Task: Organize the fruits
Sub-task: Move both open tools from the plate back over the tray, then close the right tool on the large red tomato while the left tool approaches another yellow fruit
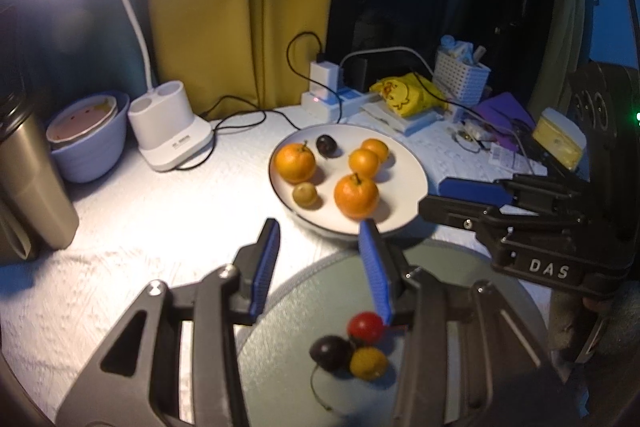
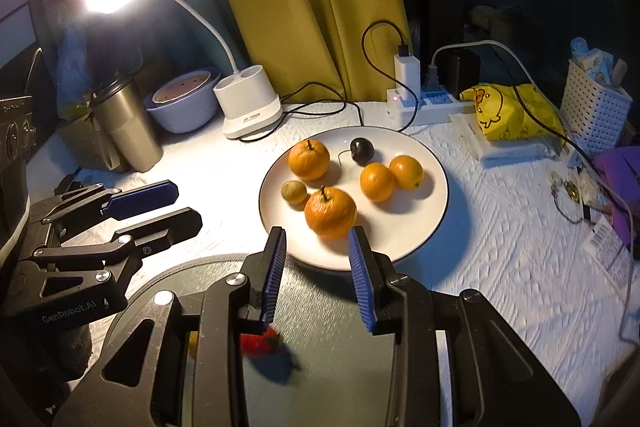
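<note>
A white plate (image 1: 404, 163) (image 2: 428, 195) holds several oranges (image 1: 356, 195) (image 2: 330, 213), a small green-yellow fruit (image 1: 305, 195) (image 2: 294, 191) and a dark cherry (image 1: 326, 145) (image 2: 362, 150). In front of it a grey-green plate (image 1: 312, 291) (image 2: 328, 327) holds a red tomato (image 1: 365, 327) (image 2: 258, 341), a dark cherry (image 1: 330, 353) and a small yellow fruit (image 1: 368, 363). My left gripper (image 1: 320, 233) is open and empty above the grey plate's far rim. My right gripper (image 2: 318, 239) is open and empty, just before the nearest orange; it also shows in the left wrist view (image 1: 444, 195).
A white desk lamp (image 1: 172, 131) (image 2: 250, 107), a lilac bowl (image 1: 88, 143) (image 2: 182, 107) and a steel tumbler (image 1: 28, 183) (image 2: 124, 123) stand at the back left. A power strip (image 2: 424, 103), yellow bag (image 2: 504, 111), white basket (image 2: 592, 107) and cables crowd the back right.
</note>
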Available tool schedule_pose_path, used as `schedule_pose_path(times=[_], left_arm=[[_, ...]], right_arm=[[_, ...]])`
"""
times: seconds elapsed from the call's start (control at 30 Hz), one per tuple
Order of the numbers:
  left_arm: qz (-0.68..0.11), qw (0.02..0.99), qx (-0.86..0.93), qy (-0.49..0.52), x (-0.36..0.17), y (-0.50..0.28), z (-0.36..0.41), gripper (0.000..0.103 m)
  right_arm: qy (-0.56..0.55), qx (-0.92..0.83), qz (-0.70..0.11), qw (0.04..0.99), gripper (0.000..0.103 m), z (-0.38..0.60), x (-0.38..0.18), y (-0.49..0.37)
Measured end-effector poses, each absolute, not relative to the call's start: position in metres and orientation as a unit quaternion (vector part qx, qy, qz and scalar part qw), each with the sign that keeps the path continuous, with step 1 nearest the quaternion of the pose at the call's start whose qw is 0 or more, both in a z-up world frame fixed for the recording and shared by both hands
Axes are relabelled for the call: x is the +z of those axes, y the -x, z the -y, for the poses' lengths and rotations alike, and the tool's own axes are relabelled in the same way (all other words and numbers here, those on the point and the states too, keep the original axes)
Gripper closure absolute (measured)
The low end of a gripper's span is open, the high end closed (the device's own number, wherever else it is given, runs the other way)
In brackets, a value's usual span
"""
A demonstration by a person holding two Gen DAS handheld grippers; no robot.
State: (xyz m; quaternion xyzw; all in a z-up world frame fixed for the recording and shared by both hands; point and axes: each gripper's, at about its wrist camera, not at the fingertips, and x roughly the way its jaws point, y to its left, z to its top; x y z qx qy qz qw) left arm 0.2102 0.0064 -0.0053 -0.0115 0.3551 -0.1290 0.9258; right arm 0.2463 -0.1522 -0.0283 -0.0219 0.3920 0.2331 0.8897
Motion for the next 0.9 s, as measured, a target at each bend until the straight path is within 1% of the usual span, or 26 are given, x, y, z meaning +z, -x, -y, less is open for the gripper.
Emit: schedule_pose_path(times=[0.43, 0.9], left_arm=[[-0.368, 0.920, -0.134, 0.021, -0.020, -0.170, -0.001, 0.061], [-0.394, 0.909, -0.134, 0.036, -0.045, -0.148, 0.005, 0.061]], right_arm=[[0.025, 0.237, -0.397, 0.886, 0.069, 0.150, -0.033, -0.210], [0.025, 0.240, -0.412, 0.878, 0.068, 0.150, -0.049, -0.188]])
